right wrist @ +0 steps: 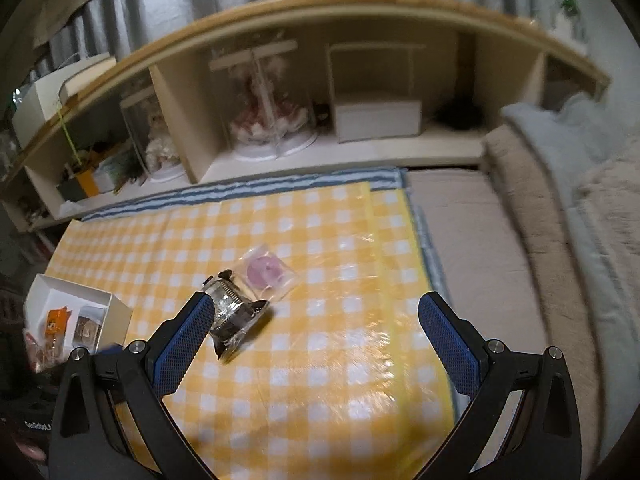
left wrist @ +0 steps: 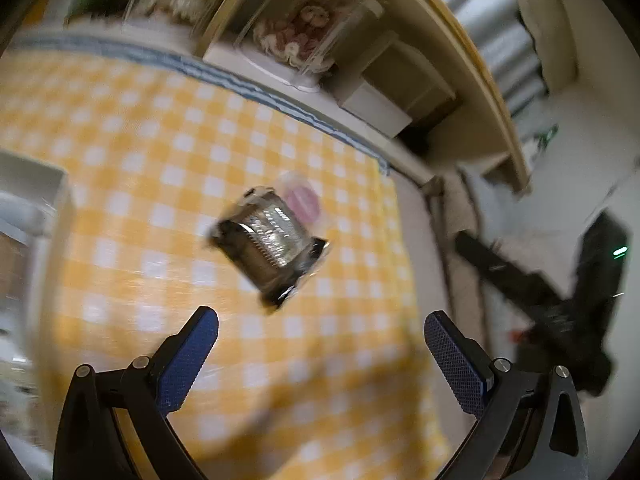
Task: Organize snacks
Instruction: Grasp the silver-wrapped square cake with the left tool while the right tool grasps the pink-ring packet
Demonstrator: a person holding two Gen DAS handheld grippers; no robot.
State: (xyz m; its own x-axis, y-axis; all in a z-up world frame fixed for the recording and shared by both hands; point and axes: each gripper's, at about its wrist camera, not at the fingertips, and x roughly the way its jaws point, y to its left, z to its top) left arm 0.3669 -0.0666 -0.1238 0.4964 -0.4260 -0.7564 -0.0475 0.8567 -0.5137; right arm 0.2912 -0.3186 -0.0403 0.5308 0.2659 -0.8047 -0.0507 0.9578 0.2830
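Observation:
A silver-and-black foil snack packet (left wrist: 270, 252) lies on the yellow checked cloth (left wrist: 140, 152), with a clear packet holding a pink round sweet (left wrist: 304, 202) just behind it. My left gripper (left wrist: 320, 328) is open and empty, hovering just short of the foil packet. In the right wrist view the foil packet (right wrist: 234, 314) and the pink sweet packet (right wrist: 266, 274) lie left of centre on the cloth (right wrist: 320, 360). My right gripper (right wrist: 314, 312) is open and empty above the cloth, its left finger (right wrist: 182, 344) in front of the foil packet.
A white box (right wrist: 116, 314) with an orange packet and other snacks stands at the cloth's left edge; its corner shows in the left wrist view (left wrist: 48, 184). A low wooden shelf (right wrist: 320, 20) with dolls under clear domes runs behind. Beige bedding (right wrist: 500, 240) lies right.

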